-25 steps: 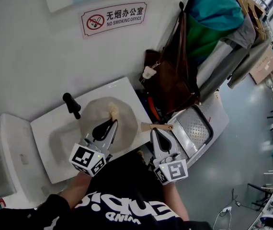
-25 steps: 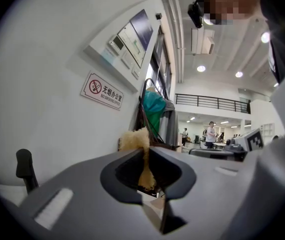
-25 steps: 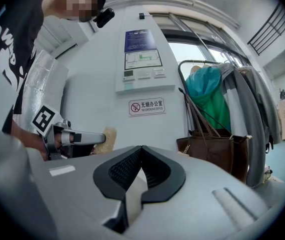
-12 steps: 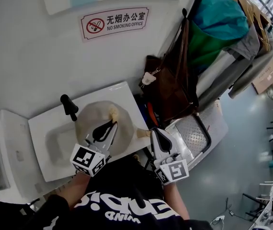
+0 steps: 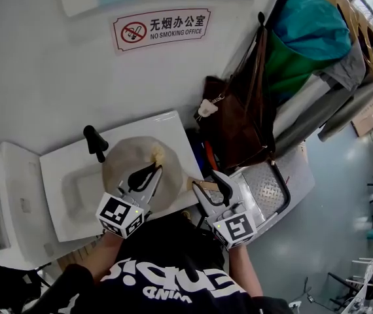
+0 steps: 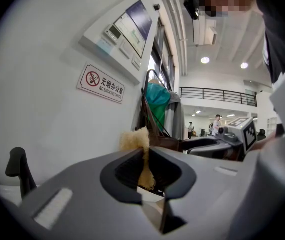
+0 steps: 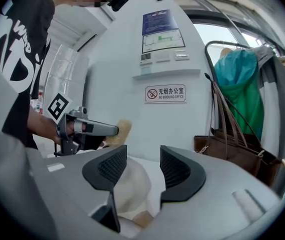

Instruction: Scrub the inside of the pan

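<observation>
One white wall sign (image 5: 161,27) read "NO SMOKING OFFICE"; left gripper (image 5: 155,166) clamped tan fibrous scrubber (image 5: 156,153) (above beige round pan (image 5: 122,161)); right gripper (image 5: 208,184) jaws, just opened, stood apart around wooden handle (image 7: 141,218).

You face a white wall (image 5: 55,77) with a no-smoking sign (image 5: 161,27) and, higher up, a control panel (image 7: 161,41). A white desk (image 5: 52,169) stands against it. To your right, a brown bag (image 5: 239,123) and a teal garment (image 5: 307,21) hang on a rack, with grey floor (image 5: 330,241) beyond. Ceiling lights (image 6: 205,60) shine above a railed balcony (image 6: 217,94) farther off.
</observation>
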A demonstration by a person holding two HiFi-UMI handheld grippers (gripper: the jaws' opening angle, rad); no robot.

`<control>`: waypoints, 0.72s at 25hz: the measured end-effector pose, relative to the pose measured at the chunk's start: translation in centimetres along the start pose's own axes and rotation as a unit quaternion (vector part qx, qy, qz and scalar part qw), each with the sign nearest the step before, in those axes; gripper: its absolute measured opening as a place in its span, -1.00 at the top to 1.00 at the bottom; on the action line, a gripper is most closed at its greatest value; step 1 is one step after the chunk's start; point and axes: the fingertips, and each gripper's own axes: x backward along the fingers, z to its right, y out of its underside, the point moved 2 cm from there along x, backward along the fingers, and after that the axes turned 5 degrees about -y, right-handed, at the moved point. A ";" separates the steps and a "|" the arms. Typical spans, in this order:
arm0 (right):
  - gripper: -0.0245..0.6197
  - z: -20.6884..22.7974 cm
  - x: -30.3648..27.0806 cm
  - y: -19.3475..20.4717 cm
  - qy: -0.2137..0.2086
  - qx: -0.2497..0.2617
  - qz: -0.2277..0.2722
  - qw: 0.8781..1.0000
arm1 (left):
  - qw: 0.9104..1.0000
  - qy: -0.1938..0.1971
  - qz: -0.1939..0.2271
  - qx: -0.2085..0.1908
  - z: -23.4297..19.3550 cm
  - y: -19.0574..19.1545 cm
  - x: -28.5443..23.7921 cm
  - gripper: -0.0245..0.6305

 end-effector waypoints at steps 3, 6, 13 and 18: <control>0.33 0.2 -0.3 0.4 -0.032 0.013 -0.007 0.999 | 1.000 -0.006 -0.006 0.001 -0.1 0.4 -0.2 0.83; 0.33 0.4 -0.7 3.1 -0.071 0.049 -0.062 0.994 | 1.000 -0.010 -0.012 0.000 -0.2 0.8 -0.5 0.83; 0.33 0.7 -1.9 11.2 -0.168 0.120 -0.225 0.952 | 0.999 -0.017 -0.029 0.002 -0.7 2.0 -0.8 0.83; 0.33 1.1 -2.5 16.3 -0.202 0.106 -0.295 0.928 | 0.999 -0.017 -0.045 0.006 -1.1 3.1 -0.9 0.83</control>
